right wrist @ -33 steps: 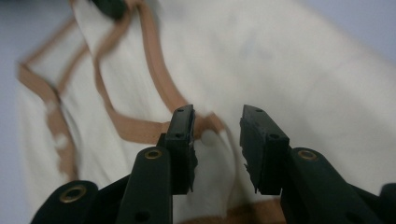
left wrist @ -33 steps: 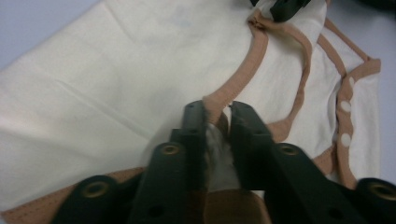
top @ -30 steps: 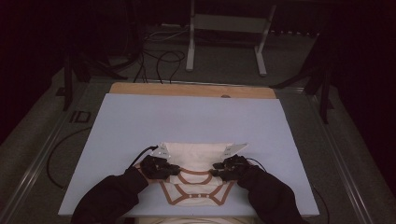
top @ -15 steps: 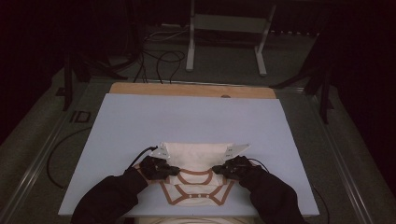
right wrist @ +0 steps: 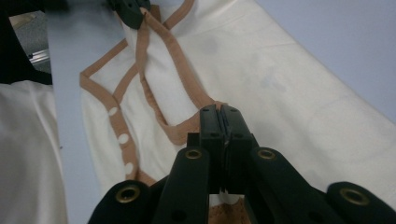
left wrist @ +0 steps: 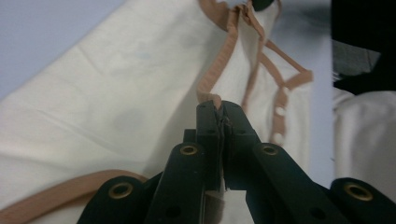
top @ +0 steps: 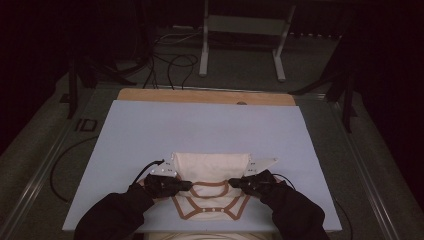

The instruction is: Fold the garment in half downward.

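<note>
A cream baby bodysuit [top: 210, 167] with brown trim lies near the front edge of the pale blue table top [top: 200, 125]. My left gripper [top: 187, 185] comes in from the left and is shut on the brown trim [left wrist: 212, 79] at the garment's neck opening. My right gripper [top: 235, 184] comes in from the right and is shut on the same brown trim [right wrist: 187, 130]. In the left gripper view the closed tips [left wrist: 219, 106] pinch the trim edge, which is lifted. The right gripper view shows its tips [right wrist: 220, 112] clamped on the trim, with snap buttons [right wrist: 122, 139] further left.
A wooden strip [top: 205, 96] runs along the table's far edge. Beyond it stand a metal frame [top: 240, 30] and loose cables [top: 170, 60] on the floor. Dark sleeves [top: 115, 215] enter from the bottom. More cream cloth [top: 210, 235] hangs at the near edge.
Both hands have risen slightly, lifting the brown trim off the cloth between them. The rest of the bodysuit stays flat in the same spot.
</note>
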A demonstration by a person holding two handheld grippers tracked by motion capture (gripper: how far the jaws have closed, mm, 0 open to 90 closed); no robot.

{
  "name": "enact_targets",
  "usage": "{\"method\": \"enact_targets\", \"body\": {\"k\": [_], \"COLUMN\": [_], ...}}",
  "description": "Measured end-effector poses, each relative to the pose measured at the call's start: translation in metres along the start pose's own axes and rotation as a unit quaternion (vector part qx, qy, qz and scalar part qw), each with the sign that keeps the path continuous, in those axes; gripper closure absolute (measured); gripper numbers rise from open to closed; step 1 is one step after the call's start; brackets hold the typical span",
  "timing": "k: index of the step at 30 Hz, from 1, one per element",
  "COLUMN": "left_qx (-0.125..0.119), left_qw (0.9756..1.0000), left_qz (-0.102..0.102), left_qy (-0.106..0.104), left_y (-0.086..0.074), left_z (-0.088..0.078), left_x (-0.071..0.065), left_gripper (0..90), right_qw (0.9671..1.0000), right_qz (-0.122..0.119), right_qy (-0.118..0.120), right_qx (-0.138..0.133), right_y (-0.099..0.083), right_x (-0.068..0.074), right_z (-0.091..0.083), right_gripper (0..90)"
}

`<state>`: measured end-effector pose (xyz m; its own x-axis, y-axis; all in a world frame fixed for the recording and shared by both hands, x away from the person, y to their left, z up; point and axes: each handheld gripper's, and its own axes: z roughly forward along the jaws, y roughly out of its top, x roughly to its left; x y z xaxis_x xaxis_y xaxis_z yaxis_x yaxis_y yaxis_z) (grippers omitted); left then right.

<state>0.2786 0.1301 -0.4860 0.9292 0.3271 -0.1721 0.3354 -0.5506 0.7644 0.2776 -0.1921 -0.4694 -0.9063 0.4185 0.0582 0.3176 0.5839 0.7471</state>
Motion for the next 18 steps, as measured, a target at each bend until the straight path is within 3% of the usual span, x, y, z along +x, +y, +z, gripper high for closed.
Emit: {"method": "enact_targets", "body": {"k": [8, 13, 18], "left_qx": [0.002, 0.005, 0.01], "left_qw": [0.9996, 0.9986, 0.9985], "left_qz": [0.022, 0.044, 0.042], "left_qy": [-0.02, -0.028, -0.033], "left_y": [-0.001, -0.005, -0.011], "left_z": [0.001, -0.001, -0.001], "left_x": [-0.013, -0.024, -0.028], "left_gripper": [87.0, 86.6, 85.8], "right_qw": [0.9999, 0.9998, 0.9998], "right_qz": [-0.011, -0.008, -0.008], "right_qy": [-0.001, 0.014, 0.02], "right_qx": [-0.003, -0.008, -0.004], "right_y": [-0.002, -0.008, -0.013], "right_x": [0.019, 0.028, 0.035], "right_z": [-0.006, -0.011, -0.013], "right_gripper": [89.5, 89.5, 89.3]}}
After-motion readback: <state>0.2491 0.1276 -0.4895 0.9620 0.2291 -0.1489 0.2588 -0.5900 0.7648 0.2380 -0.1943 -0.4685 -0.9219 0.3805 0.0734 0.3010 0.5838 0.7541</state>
